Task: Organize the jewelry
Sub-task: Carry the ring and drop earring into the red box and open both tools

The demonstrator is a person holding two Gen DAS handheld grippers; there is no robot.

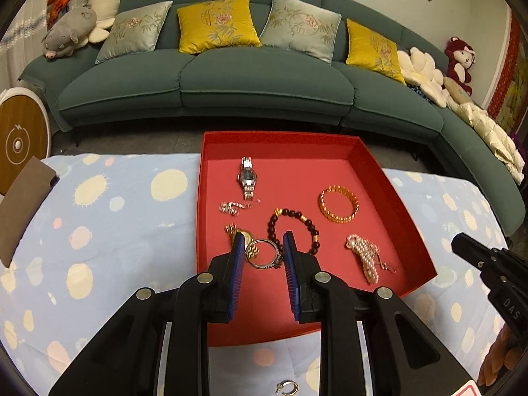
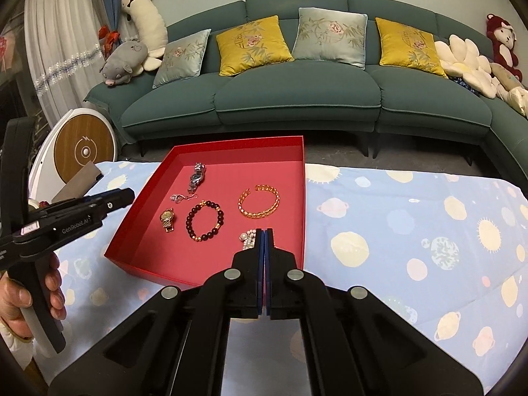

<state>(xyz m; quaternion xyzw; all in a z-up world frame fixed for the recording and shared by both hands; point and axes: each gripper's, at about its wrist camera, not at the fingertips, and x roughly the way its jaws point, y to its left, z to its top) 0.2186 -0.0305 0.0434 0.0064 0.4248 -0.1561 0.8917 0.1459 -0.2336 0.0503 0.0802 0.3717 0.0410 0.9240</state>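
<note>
Left gripper part open, blue pads gripping a thin silver bangle with a gold zigzag charm held over the near part of the shallow red cardboard tray. Right gripper fully closed, empty, tips just over the white pearl bracelet. Beyond these: dark beaded bracelet, gold wristwatch, gold chain bangle, silver wristwatch. Small silver hoop earring lies on the blue planet-print cloth, outside the tray.

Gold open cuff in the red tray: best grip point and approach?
Grip the gold cuff across one side of its band, coming straight down from above. It lies flat on the red tray floor, apart from the beaded bracelet; one finger can probably drop inside the loop, away from the open gap at its far end.
</note>
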